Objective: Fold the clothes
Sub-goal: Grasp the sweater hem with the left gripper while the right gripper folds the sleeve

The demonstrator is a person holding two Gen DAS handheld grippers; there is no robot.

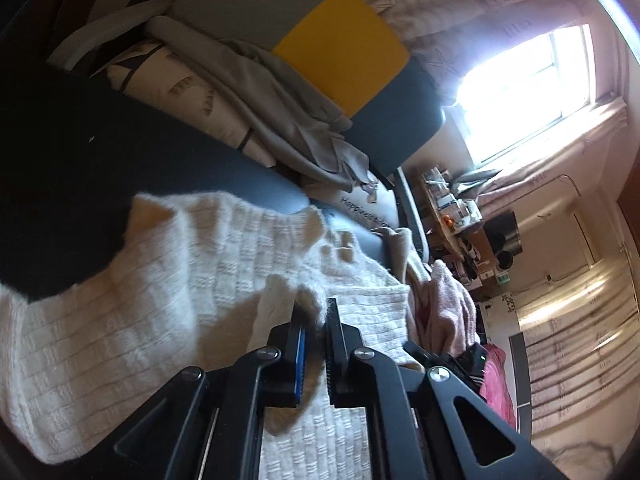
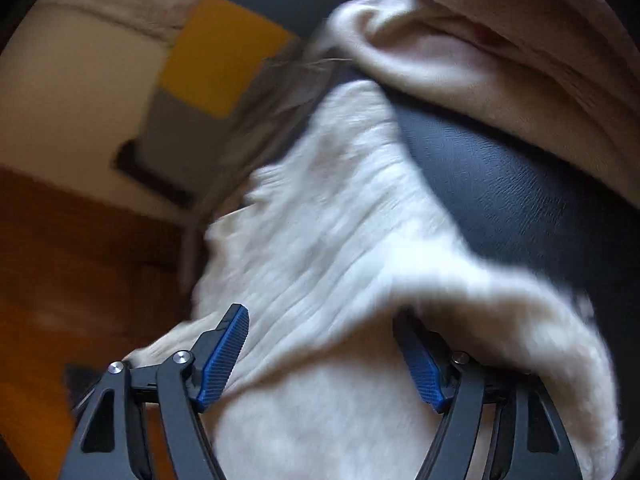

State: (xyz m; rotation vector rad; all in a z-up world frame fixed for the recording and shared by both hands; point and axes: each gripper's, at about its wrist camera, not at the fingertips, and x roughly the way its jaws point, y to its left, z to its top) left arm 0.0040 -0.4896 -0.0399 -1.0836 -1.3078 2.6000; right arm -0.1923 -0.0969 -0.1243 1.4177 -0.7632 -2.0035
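A cream waffle-knit sweater (image 1: 160, 300) lies spread over a dark leather seat (image 1: 60, 160). My left gripper (image 1: 315, 306) is shut on a raised fold of the sweater, and fuzzy cloth bunches up between its black fingers. In the right wrist view the same sweater (image 2: 320, 220) drapes across the seat (image 2: 500, 184) and runs down between my right gripper's (image 2: 320, 316) fingers. That gripper stands wide open, its blue pads (image 2: 224, 356) apart from each other. A fold of the knit hides the tip of its right finger.
A yellow and grey cushion (image 1: 340, 52) and a crumpled grey cloth (image 1: 280, 112) lie behind the sweater. Pink garments (image 1: 444, 304) are heaped to the right. A beige blanket (image 2: 460, 60) lies beyond the seat. Wooden floor (image 2: 60, 260) shows at the left, and a bright window (image 1: 520, 88) at the far right.
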